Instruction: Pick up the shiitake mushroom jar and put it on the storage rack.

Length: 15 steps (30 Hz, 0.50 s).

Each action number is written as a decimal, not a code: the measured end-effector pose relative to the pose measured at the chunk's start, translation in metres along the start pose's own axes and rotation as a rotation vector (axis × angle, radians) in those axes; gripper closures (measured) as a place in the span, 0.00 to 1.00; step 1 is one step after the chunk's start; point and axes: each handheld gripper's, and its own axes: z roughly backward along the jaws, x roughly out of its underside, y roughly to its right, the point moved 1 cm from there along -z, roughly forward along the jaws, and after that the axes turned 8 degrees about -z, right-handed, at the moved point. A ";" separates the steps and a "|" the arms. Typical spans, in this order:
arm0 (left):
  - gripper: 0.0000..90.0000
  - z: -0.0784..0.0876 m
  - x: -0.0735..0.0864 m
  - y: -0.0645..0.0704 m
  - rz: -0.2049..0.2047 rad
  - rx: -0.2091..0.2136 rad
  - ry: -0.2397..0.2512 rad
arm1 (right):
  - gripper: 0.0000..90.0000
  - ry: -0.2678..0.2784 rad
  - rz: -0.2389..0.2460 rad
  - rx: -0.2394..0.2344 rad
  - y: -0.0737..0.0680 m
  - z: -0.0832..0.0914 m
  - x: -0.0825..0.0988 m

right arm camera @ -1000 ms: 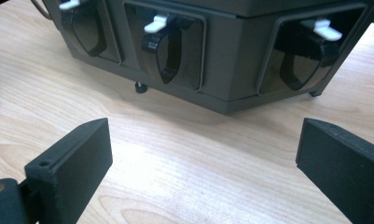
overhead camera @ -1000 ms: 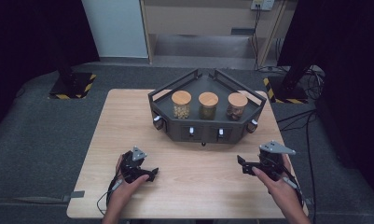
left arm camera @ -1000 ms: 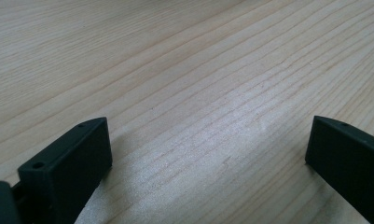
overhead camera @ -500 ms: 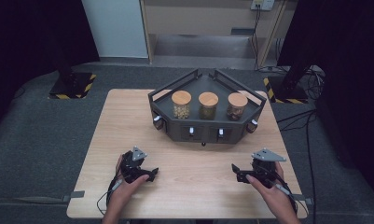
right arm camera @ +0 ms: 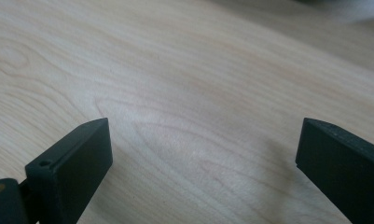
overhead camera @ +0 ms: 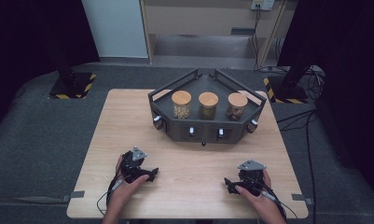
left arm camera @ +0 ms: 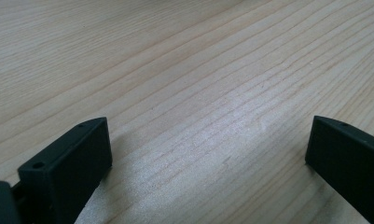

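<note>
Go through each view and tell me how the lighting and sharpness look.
High view: the table is evenly lit and the surroundings are dark. Left gripper view: a pale sheen on the wood grain, the near jaws soft. Right gripper view: the grain is blurred, with faint shadows beside the jaws.

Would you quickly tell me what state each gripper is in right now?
Left gripper: open, holding nothing, low over the table.
Right gripper: open, holding nothing, low over the table.
</note>
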 end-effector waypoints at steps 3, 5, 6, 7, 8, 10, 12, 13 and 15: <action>0.00 0.000 0.000 0.000 0.000 0.000 0.000 | 0.03 0.002 -0.020 -0.013 0.002 -0.003 0.003; 0.00 0.000 0.000 0.000 0.000 0.000 0.000 | 0.02 0.002 -0.035 -0.017 0.003 -0.003 0.004; 0.00 0.000 0.000 0.000 0.000 0.000 0.000 | 0.02 0.009 -0.035 -0.018 0.004 -0.003 0.005; 0.00 0.000 0.000 0.000 0.000 0.000 0.000 | 0.02 0.018 -0.033 -0.020 0.005 -0.004 0.008; 0.00 0.000 0.000 0.000 0.000 0.000 0.000 | 0.01 0.023 -0.035 -0.020 0.005 -0.004 0.009; 0.00 0.000 0.000 0.000 0.000 0.000 0.000 | 0.01 0.037 -0.038 -0.020 0.004 -0.004 0.013; 0.00 0.000 0.000 0.000 0.000 0.000 0.000 | 0.01 0.038 -0.038 -0.020 0.004 -0.004 0.013; 0.00 0.000 0.000 0.000 0.000 0.000 0.000 | 0.01 0.038 -0.038 -0.021 0.004 -0.004 0.013; 0.00 0.000 0.000 0.000 0.000 0.000 0.000 | 0.01 0.038 -0.038 -0.021 0.004 -0.004 0.013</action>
